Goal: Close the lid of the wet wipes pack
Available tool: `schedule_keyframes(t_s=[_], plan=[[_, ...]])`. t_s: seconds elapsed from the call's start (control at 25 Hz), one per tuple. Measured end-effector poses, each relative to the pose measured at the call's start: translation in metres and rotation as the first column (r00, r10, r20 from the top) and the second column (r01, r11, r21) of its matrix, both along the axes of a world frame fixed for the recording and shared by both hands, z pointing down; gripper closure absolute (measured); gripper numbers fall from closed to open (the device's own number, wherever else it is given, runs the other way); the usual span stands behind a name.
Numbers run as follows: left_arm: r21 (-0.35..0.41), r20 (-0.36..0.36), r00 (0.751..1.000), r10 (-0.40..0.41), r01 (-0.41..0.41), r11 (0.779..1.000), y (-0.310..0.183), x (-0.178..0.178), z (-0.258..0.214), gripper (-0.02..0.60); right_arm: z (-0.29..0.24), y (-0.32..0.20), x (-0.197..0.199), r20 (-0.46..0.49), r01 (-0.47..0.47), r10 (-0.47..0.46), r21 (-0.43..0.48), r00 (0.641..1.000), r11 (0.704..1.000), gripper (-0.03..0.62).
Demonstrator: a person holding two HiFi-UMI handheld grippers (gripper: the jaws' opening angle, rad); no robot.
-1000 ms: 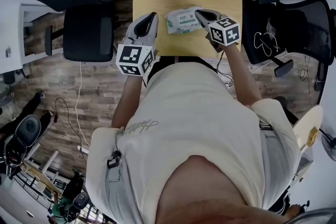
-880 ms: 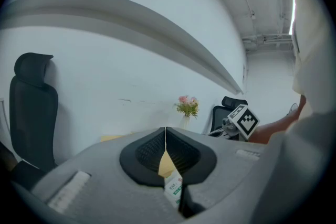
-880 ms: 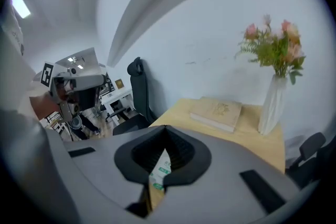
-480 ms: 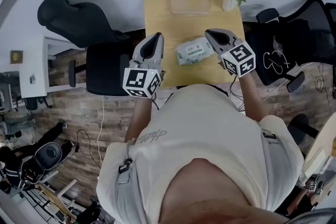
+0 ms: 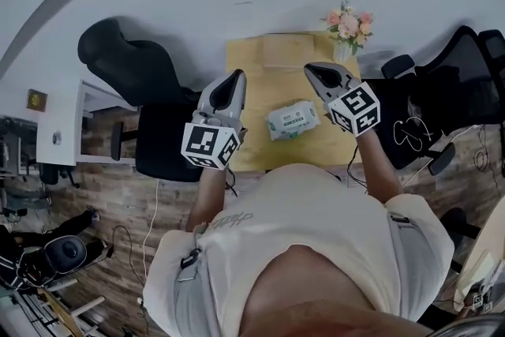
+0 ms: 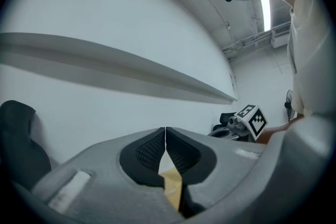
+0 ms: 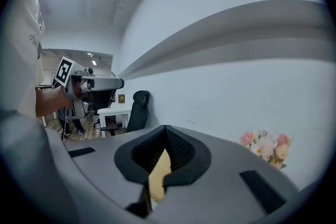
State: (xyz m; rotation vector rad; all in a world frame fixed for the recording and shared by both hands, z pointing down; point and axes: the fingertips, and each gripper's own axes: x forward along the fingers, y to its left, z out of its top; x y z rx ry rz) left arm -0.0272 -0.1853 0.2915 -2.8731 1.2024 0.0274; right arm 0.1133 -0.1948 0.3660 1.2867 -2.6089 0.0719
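Pale wall and wood-plank floor (image 5: 118, 185) frame a small tan table (image 5: 251, 150) pushed up against the wall. Black chairs flank it, one on the left (image 5: 130, 67) and one on the right (image 5: 461, 79). White desk (image 5: 59, 134) farther left. On the table's far edge sits a flat tan box (image 5: 287, 50), and at the far right corner a vase of pink flowers (image 5: 348, 22).

Wipes pack (image 5: 293, 120) lies flat on the table, right of centre, turned slightly askew with its label up. Lid appears to lie flat from above, but it is too small to say whether it is fully shut.

Left claw (image 5: 233, 76) hangs over the table's left edge, well apart from the pack. Right claw (image 5: 314, 71) hangs over the right part of the table, beyond the pack and not touching it. The pack lies between the two, nearer the right one.

Left gripper view: jaws pressed together at the tips, nothing between them, a sliver of tan table below. Bare wall ahead, the right claw off to the side.

Right gripper view: jaws likewise pressed together, nothing pinched. Flowers at right, chair and desk at left, along the wall.

Person in a pale shirt (image 5: 300, 225) stands at the table's near edge.
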Motion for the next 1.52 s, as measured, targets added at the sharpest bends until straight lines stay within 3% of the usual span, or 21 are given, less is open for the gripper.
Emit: schedule_keyframes(t_s=[0.24, 0.48, 0.84, 1.04, 1.52], plan=[[0.103, 0.035, 0.998, -0.049, 0.045, 0.994, -0.015, -0.009, -0.029, 0.565, -0.036, -0.004, 0.000, 0.009, -0.024, 0.023, 0.084, 1.000, 0.996, 0.592], [0.167, 0.037, 0.993, -0.113, 0.105, 0.980, -0.019, -0.020, -0.043, 0.566, -0.079, -0.002, 0.009, 0.016, -0.089, 0.088, 0.210, 0.996, 0.974, 0.592], [0.115, -0.007, 0.988, -0.156, 0.156, 0.981, -0.034, -0.027, -0.032, 0.565, -0.083, -0.001, 0.014, 0.053, -0.121, 0.112, 0.216, 0.992, 0.969, 0.592], [0.082, 0.020, 0.989, -0.149, 0.147, 0.986, -0.039, -0.022, -0.014, 0.565, -0.071, 0.001, 0.016, 0.057, -0.122, 0.113, 0.193, 0.992, 0.974, 0.592], [0.034, -0.002, 0.990, -0.142, 0.142, 0.989, -0.036, -0.021, 0.004, 0.566, -0.054, 0.006, 0.007, 0.069, -0.109, 0.099, 0.155, 0.993, 0.982, 0.592]])
